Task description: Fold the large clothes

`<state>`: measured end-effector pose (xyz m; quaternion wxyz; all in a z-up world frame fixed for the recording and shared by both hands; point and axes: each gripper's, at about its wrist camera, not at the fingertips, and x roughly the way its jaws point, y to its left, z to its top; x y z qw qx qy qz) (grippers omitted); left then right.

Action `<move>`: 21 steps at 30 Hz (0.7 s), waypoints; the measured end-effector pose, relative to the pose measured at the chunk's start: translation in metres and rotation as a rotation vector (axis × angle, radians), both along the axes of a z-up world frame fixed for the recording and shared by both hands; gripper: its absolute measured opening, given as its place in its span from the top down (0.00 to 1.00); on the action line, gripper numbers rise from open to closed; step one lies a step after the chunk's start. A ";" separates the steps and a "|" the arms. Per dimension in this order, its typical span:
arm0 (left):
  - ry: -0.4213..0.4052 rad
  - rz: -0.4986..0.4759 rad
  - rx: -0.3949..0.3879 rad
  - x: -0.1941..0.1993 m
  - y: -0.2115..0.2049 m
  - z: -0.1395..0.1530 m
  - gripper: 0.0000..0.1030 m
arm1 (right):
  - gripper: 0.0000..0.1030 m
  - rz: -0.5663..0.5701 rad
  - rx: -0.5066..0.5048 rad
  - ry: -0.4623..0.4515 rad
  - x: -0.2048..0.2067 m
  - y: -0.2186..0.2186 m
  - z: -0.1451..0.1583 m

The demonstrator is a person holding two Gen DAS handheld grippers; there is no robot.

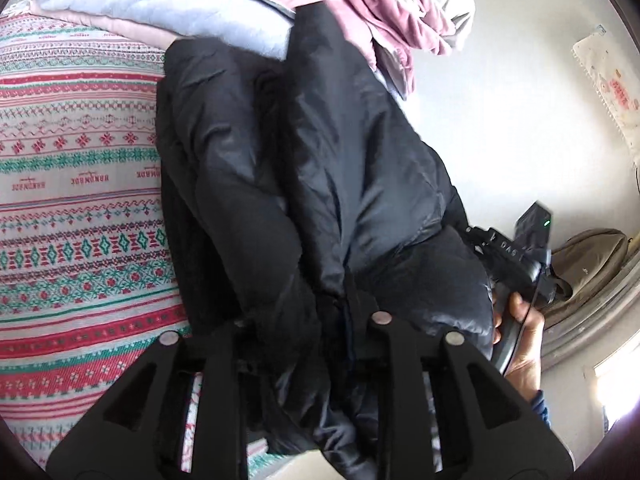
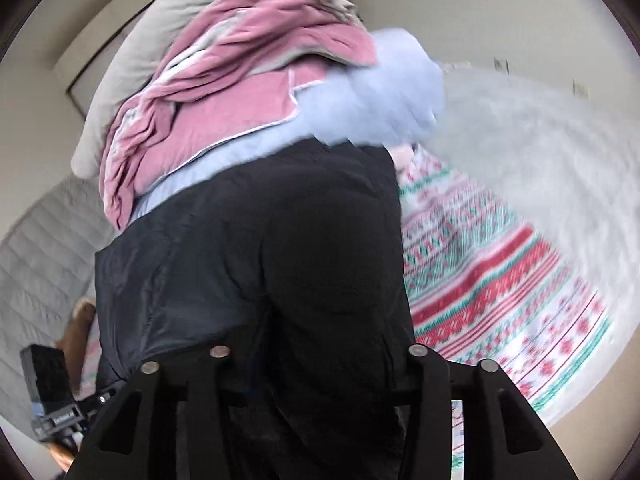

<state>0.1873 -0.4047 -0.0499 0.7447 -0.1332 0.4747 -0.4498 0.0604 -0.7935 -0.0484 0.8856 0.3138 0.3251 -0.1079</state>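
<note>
Left gripper [image 1: 308, 332]: fingertips buried in the black puffer jacket [image 1: 304, 168], fabric bunched between the jaws, can't tell if the pads press or have let go. Right gripper [image 2: 316, 354]: same, jacket fills the gap, jaws look partly apart, grip not readable. Both sit at the jacket's near hem, side by side, likely because that edge was carried over for a fold. Jacket lies doubled lengthwise on the patterned bedspread [image 1: 72, 184], far end touching the pale blue folded blanket [image 1: 168, 4]. Pink cloth [image 2: 240, 80] heaped on the blanket, beyond the jacket, out of the folding area. In the left view, the person's hand [image 1: 516, 344] holding the other gripper's handle sits just right of the jacket's near corner. Right view is blurred.
</note>
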 end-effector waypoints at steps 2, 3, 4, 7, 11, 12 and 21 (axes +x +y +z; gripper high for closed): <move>-0.009 -0.003 0.008 -0.001 -0.005 0.001 0.73 | 0.49 -0.016 0.057 -0.053 -0.008 -0.008 -0.016; -0.019 -0.007 0.018 -0.002 -0.008 0.002 0.72 | 0.49 -0.020 0.069 -0.060 -0.003 -0.007 -0.018; -0.032 -0.010 0.029 -0.002 -0.012 0.004 0.72 | 0.48 -0.024 0.075 -0.060 -0.004 -0.009 -0.021; -0.039 -0.002 0.056 0.000 -0.022 0.007 0.71 | 0.45 -0.036 0.042 -0.026 -0.001 -0.004 -0.013; -0.004 0.010 0.066 0.010 -0.031 0.007 0.59 | 0.31 -0.079 -0.027 0.022 -0.002 0.009 0.002; 0.002 0.012 0.064 0.012 -0.032 0.006 0.56 | 0.29 -0.095 -0.030 0.025 -0.006 0.010 0.005; -0.080 0.070 0.127 -0.006 0.003 0.033 0.52 | 0.22 -0.202 0.089 -0.148 -0.079 0.037 0.022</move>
